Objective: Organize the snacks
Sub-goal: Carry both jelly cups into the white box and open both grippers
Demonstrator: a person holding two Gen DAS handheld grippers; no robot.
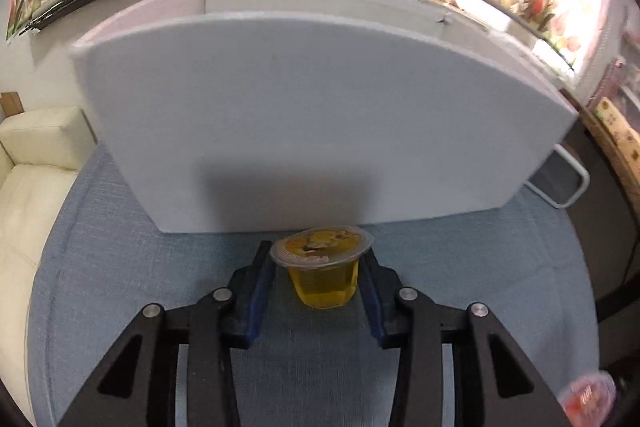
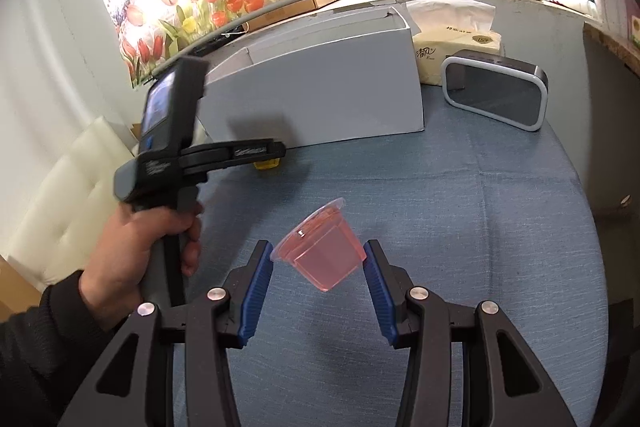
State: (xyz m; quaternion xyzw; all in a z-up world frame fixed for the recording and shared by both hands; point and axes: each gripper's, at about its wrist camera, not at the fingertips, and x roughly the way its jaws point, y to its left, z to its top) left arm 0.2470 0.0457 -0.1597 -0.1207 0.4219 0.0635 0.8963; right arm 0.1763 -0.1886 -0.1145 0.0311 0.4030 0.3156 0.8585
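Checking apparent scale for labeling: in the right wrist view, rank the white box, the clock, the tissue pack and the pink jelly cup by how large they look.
1. white box
2. clock
3 and 4. pink jelly cup and tissue pack look alike; the cup is much nearer the camera and the pack is partly hidden, so I won't rank them.

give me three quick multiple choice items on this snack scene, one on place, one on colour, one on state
1. Where is the yellow jelly cup?
A. inside the box
B. in front of the white box
C. on the sofa

2. What colour is the jelly cup at the right hand-held gripper?
A. pink
B. green
C. blue

3. How does that cup sit?
A. upright
B. tilted
C. upside down

Answers: 1 B, it is between the left hand-held gripper fingers, before the box wall. 2 A, pink jelly shows. 3 B, its rim leans left.
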